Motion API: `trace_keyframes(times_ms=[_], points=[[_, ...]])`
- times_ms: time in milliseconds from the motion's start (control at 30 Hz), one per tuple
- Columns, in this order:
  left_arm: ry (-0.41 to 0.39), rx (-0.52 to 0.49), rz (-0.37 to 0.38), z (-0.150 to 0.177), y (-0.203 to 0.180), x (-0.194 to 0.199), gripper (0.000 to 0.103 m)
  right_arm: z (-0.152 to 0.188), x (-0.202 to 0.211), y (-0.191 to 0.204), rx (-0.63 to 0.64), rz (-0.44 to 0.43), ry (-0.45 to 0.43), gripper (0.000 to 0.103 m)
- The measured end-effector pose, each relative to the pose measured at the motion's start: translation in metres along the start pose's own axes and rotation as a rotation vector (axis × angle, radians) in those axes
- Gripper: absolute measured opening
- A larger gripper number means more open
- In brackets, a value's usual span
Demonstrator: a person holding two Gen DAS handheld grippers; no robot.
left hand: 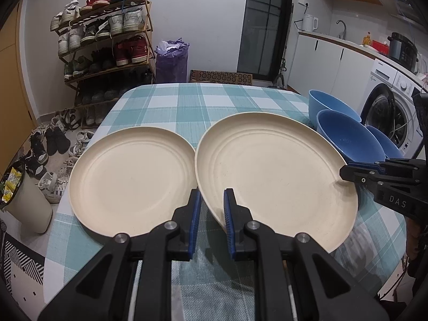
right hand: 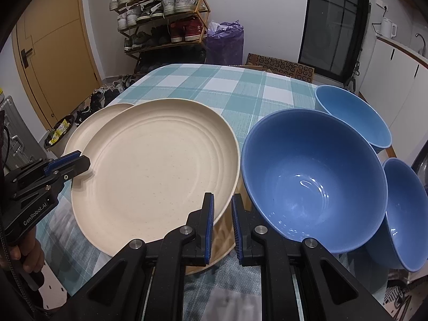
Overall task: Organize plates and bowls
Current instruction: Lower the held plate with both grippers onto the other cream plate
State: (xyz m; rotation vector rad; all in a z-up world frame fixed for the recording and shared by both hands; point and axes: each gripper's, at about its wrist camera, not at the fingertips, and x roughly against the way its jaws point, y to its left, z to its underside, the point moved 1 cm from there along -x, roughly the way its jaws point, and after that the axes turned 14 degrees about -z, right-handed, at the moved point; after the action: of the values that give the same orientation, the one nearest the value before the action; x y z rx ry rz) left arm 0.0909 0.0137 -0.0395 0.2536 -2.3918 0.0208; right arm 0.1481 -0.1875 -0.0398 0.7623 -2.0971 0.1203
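Note:
Two cream plates and three blue bowls are on the checked table [left hand: 187, 99]. My left gripper [left hand: 212, 200] is shut on the near-left rim of the right cream plate [left hand: 275, 176]. My right gripper [right hand: 222, 203] is shut on the same plate's [right hand: 157, 165] near-right rim, and it shows from the side as the right gripper [left hand: 343, 172]. The left gripper [right hand: 87, 164] shows at the plate's left edge. The held plate is tilted, and its far-left edge overlaps the other cream plate [right hand: 104, 115], which lies flat as the left plate [left hand: 131, 179]. A large blue bowl [right hand: 313, 179] sits just right of the held plate.
Two more blue bowls [right hand: 353, 112] [right hand: 404, 214] stand at the table's right edge. Left of the table there are a shoe rack [left hand: 107, 40], loose shoes on the floor and a waste bin [left hand: 26, 200]. A washing machine [left hand: 388, 112] stands to the right. A hand [right hand: 29, 254] holds the left gripper's handle.

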Motion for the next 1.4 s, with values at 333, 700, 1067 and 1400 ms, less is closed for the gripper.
trace_keyframes(times_ms=[333,700,1067,1400], points=[[0.009,-0.018,-0.007,0.004,-0.002,-0.005,0.015,0.008,-0.005,0.001,0.006,0.019,0.006,0.014],[0.025,-0.034,-0.007,0.009,-0.008,-0.013,0.015,0.014,-0.012,-0.001,0.015,0.042,0.028,0.014],[0.036,-0.072,-0.015,0.013,-0.018,-0.019,0.015,0.021,-0.014,-0.005,0.02,0.078,0.05,0.014],[0.034,-0.092,-0.032,0.017,-0.025,-0.023,0.015,0.025,-0.02,-0.01,0.009,0.085,0.064,0.014]])
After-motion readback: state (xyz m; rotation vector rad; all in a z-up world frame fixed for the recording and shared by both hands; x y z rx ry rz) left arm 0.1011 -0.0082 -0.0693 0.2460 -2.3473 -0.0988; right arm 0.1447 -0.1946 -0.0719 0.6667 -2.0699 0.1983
